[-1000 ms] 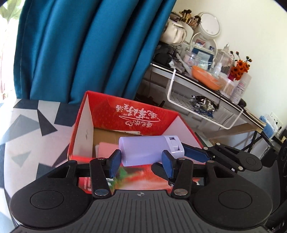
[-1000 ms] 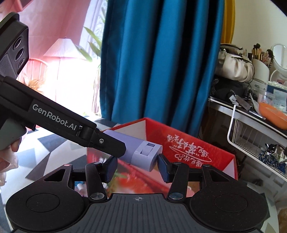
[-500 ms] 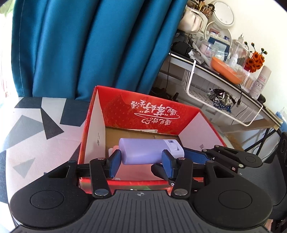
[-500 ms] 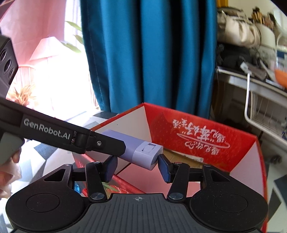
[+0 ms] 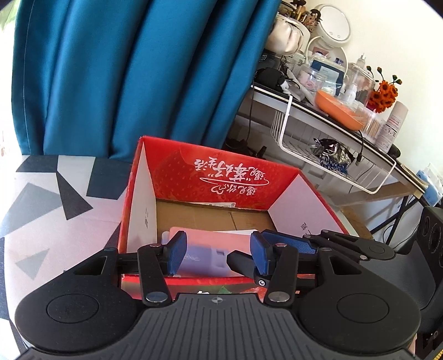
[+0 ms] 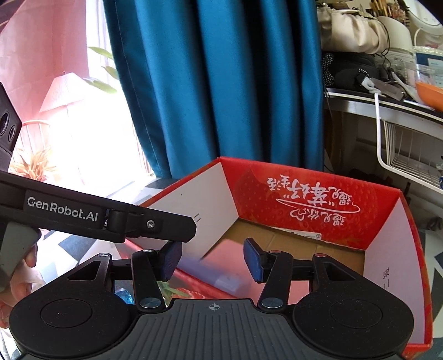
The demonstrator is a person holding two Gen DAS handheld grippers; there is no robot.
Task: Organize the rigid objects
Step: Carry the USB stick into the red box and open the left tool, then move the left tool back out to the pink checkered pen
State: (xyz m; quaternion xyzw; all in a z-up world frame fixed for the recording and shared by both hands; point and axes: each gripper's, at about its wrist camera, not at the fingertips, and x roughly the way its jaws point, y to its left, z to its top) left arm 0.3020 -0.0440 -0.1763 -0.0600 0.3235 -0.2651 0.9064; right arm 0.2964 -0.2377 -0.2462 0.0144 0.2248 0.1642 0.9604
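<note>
Fingers (image 5: 177, 254) parted — lavender case (image 5: 205, 259) dropped into box (image 5: 313, 199).

A lived-in bedroom or dressing corner of a home is showing here. Teal curtains (image 5: 133, 69) are hanging straight ahead of the hand-held gripper (image 5: 216, 252), sunlight pouring in at their left. Off to its right, a cluttered vanity tabletop (image 5: 313, 110) is carrying a round mirror (image 5: 333, 27), makeup brushes (image 5: 301, 18), bottles and orange flowers (image 5: 383, 92). A pale lamp (image 6: 65, 88) is glowing pink far left.
</note>
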